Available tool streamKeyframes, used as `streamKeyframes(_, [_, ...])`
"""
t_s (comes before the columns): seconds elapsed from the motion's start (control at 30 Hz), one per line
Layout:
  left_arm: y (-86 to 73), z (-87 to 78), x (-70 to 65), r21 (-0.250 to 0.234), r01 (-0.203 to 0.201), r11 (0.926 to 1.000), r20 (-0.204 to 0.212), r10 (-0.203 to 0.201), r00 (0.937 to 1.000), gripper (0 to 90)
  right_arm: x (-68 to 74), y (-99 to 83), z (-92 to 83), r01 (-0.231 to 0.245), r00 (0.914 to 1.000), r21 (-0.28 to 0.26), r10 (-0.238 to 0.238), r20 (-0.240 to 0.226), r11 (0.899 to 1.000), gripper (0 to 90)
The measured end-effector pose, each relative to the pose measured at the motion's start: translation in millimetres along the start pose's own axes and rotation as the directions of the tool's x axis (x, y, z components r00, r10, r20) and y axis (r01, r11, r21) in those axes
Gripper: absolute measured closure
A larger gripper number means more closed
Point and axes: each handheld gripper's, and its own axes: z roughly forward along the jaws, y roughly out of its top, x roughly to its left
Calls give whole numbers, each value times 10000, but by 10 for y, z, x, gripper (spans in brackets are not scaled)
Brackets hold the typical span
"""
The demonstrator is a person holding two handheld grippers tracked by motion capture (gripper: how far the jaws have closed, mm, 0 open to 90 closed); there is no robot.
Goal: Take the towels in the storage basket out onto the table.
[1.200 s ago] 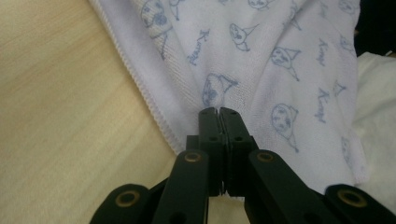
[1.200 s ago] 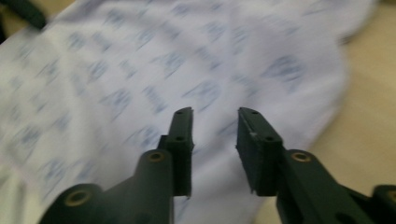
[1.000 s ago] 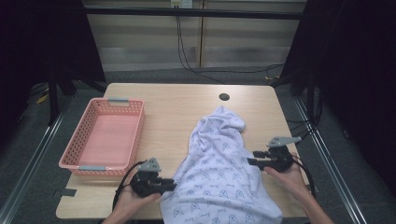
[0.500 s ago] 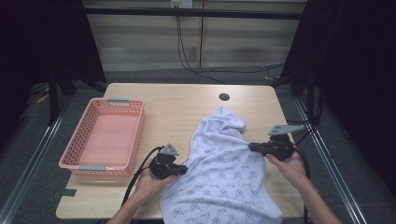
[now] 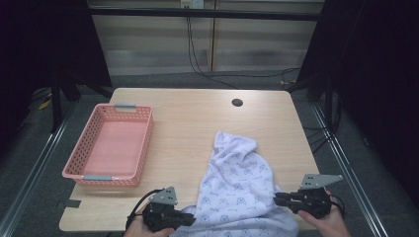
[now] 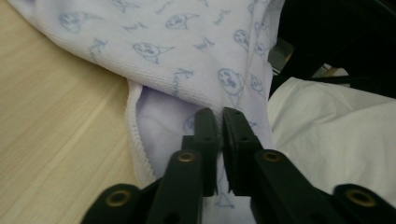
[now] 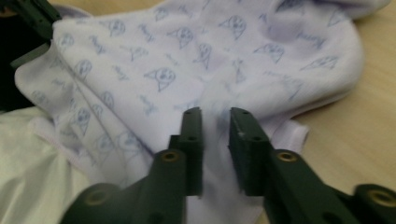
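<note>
A white cloth [image 5: 237, 182] printed with small blue figures lies on the wooden table [image 5: 188, 118] and hangs over its near edge. My left gripper [image 5: 190, 221] is at the cloth's near left corner. In the left gripper view its jaws [image 6: 220, 116] stand almost together, pinching the hemmed edge of the cloth [image 6: 187, 46]. My right gripper [image 5: 276, 198] holds the near right edge. In the right gripper view a fold of the cloth [image 7: 187, 56] sits in the narrow gap of the gripper [image 7: 215, 114]. Both pairs of jaws have just been opening slightly, with cloth still between them.
A pink plastic basket [image 5: 143, 148] stands at the table's left, with nothing in it. A round cable hole [image 5: 237, 102] is at the far middle. A person's white garment [image 6: 327, 130] shows past the near edge. Dark floor and metal rails surround the table.
Both grippers drew back toward the near edge and pulled the cloth with them. Its far tip now lies closer to the person, and more of it hangs over the edge.
</note>
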Motion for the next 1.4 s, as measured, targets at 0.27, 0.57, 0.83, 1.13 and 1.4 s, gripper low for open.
streamKeyframes(0.27, [445,85,541,-1110,641,9917,-1015,-755,9920,677,-442,360,229,-252,9961,-851,322,819,9961,627])
streamKeyframes(0.57, [763,694,925,-131,953,9954,-1857,-961,9779,564,-915,614,890,-623,9832,124,593,1724,9980,586])
streamKeyframes(0.83, [777,688,910,-219,725,9971,-1789,-752,9810,867,-943,609,957,-734,9918,319,696,1074,9968,863])
streamKeyframes(1.13, [1265,-30,324,-2822,-1125,9527,-1659,670,9839,865,-610,1053,203,391,9901,-2190,-83,1400,9749,866])
streamKeyframes(1.4, [1195,373,85,-1705,-1426,9750,-396,1378,9897,718,-498,851,48,468,9793,-1519,-154,2017,9873,867])
